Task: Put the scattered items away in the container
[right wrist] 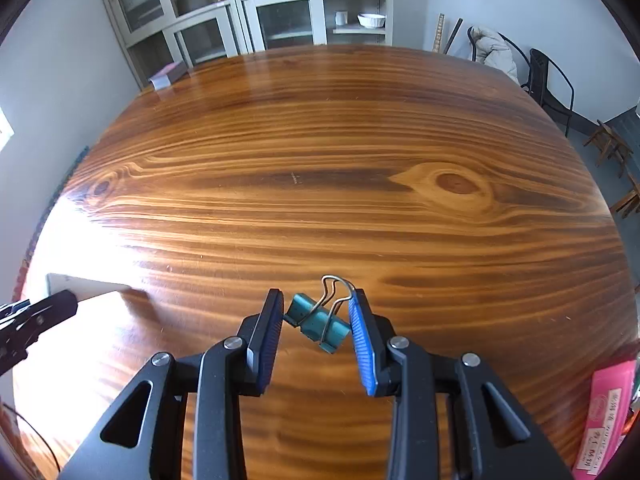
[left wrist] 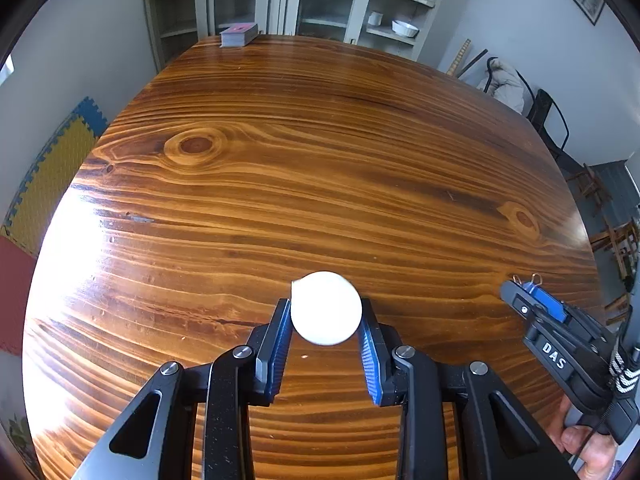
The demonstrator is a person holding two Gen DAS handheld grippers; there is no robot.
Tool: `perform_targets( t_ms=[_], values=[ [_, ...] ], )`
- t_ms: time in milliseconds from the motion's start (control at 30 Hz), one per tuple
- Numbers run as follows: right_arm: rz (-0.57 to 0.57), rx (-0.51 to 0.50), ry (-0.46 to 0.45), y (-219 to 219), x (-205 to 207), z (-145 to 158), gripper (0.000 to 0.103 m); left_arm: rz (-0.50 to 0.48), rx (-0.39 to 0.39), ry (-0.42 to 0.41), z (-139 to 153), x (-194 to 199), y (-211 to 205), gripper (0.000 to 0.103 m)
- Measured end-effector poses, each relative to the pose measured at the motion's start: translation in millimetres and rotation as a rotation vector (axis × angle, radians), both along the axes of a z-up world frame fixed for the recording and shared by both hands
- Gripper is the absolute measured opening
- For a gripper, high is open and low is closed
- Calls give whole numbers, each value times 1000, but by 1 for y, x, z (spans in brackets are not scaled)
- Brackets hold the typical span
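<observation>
Left hand-held gripper gripping white ball; right hand-held gripper pinching teal clip crosswise, wire loops pointing away; container showing in neither view

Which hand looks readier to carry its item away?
Left, probably: the left fingers pinch the white ball squarely across its middle, while the teal binder clip sits skewed between the right fingers.

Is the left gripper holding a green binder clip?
No, the left gripper holds a white ball; the binder clip sits in the right gripper.
</observation>
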State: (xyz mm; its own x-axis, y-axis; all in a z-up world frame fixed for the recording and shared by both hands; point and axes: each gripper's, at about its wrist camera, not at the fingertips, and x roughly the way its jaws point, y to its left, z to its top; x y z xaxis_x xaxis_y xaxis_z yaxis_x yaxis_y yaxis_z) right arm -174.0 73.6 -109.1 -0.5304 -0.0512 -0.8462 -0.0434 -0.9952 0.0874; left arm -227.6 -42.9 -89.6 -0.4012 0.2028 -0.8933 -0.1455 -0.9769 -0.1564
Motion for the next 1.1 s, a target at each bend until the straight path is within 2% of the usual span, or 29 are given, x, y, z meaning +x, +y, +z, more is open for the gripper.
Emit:
perform_targets(
  t_ms=[67, 133, 167, 300, 433, 467, 500, 567, 633, 700, 833, 1100],
  values=[
    [2, -9, 12, 6, 9, 7, 37, -6, -2, 5, 6, 8, 5, 32],
    [2, -18, 24, 14, 19, 14, 37, -17, -4, 11, 11, 14, 12, 20],
    [1, -23, 28, 16, 22, 16, 37, -24, -4, 12, 13, 18, 16, 17],
    [-2, -41, 38, 32, 40, 24, 37, -37, -21, 24, 19, 32, 31, 17],
    [-8, -55, 42, 49, 58, 29, 37, 0, -50, -8, 6, 34, 39, 20],
    [-9, -61, 40, 53, 62, 29, 37, 13, -59, -14, 3, 35, 40, 31],
    [-11, -67, 38, 57, 65, 29, 37, 32, -73, -20, 0, 36, 40, 57],
    [-14, -74, 34, 64, 70, 29, 37, 70, -89, 2, -1, 38, 38, 89],
    [-20, -80, 29, 70, 76, 29, 37, 89, -89, 37, 1, 40, 36, 89],
    [-28, -82, 24, 74, 79, 28, 37, 73, -77, 25, -2, 34, 38, 89],
    [-43, -86, 15, 79, 82, 26, 37, 47, -105, 41, -8, 23, 40, 89],
    [-53, -79, 7, 75, 78, 26, 37, -8, -127, 10, -34, -4, 42, 88]
  ],
)
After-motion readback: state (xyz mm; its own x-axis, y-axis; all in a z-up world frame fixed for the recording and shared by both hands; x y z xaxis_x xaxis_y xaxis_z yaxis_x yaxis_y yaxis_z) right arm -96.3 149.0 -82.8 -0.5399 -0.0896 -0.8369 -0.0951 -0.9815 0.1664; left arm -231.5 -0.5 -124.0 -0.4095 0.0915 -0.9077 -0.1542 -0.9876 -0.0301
